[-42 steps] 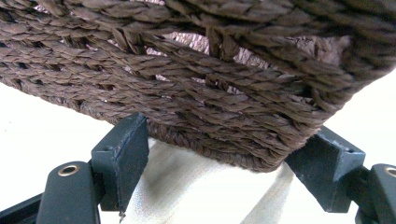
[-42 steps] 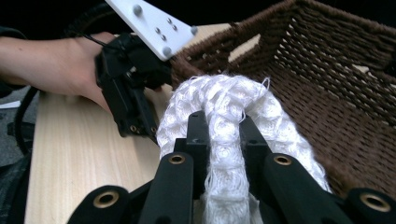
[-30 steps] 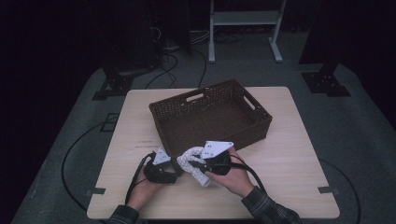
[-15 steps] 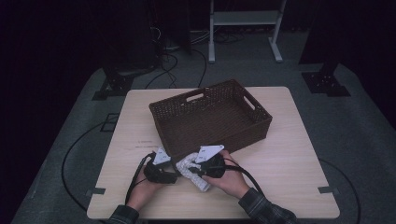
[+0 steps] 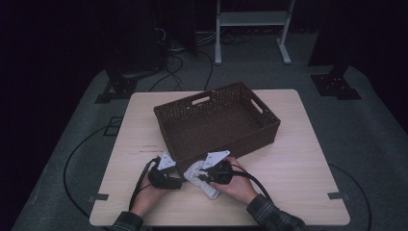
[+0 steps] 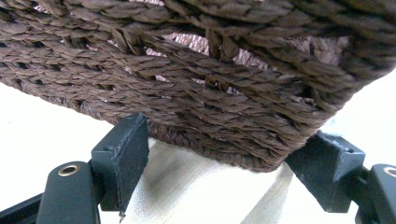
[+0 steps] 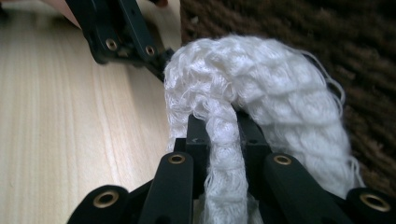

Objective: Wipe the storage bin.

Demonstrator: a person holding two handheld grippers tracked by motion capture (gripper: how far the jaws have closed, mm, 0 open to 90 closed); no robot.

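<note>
Right gripper (image 7: 219,140) clamps a white knitted cloth (image 7: 261,88) for binning; left gripper (image 6: 219,154), jaws apart, straddles the brown woven basket (image 5: 216,120) corner.

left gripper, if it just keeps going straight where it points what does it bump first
Most likely the woven basket: in the left gripper view its brown wall stands right ahead of the left gripper, whose open jaws flank its lower corner. Whether they already touch it I cannot tell.

White waffle-knit cloth (image 7: 261,88), bunched, beside basket (image 5: 219,127)
</note>
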